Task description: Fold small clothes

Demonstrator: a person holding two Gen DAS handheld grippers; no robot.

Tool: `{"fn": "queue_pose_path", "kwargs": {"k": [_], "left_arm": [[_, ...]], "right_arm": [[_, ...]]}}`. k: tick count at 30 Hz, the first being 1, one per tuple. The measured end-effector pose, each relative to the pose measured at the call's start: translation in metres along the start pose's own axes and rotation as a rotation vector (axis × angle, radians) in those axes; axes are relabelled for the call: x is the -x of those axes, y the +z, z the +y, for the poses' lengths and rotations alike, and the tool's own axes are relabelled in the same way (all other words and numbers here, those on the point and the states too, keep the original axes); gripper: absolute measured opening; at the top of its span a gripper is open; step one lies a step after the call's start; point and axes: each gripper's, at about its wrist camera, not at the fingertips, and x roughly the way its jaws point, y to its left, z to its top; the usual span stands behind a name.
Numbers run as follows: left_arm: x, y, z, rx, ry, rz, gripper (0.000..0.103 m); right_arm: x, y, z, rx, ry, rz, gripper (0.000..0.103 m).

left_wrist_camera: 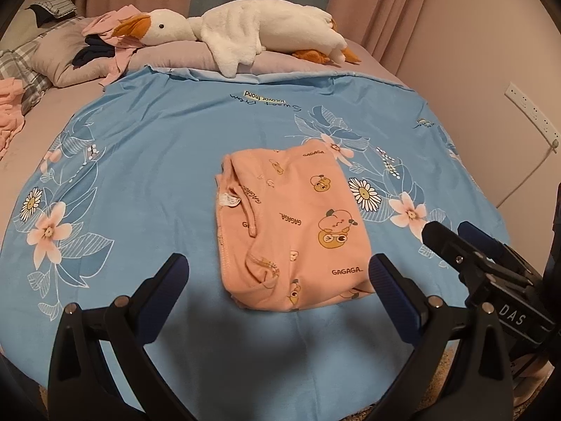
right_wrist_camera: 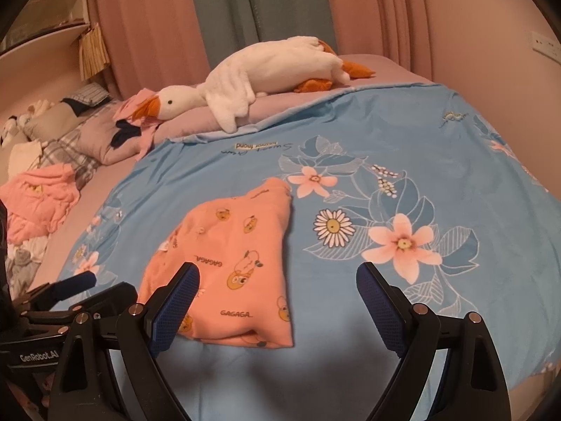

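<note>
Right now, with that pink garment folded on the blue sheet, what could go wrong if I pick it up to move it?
1. The folded pink garment lies loose, and both the left gripper and right gripper are open; pinching only the top layer may undo the fold.
2. The blue floral sheet beneath is thin; a low grip might catch it too.

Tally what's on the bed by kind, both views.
Folded pink garment: 1
Unfolded pink clothes pile: 1
Plush goose: 1
Pillows: cannot count, partly covered
Blue floral sheet: 1
Total counted: 4
</note>
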Motion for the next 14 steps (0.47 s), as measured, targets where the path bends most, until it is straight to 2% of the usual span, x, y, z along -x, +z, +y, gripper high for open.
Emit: {"fn": "queue_pose_path", "kwargs": {"k": [14], "left_arm": [[0.001,0.0,0.009,0.017,0.012,0.002,0.102]], "right_arm": [[-0.005,0.0,0.011,0.022,0.013,0.015,0.091]]}}
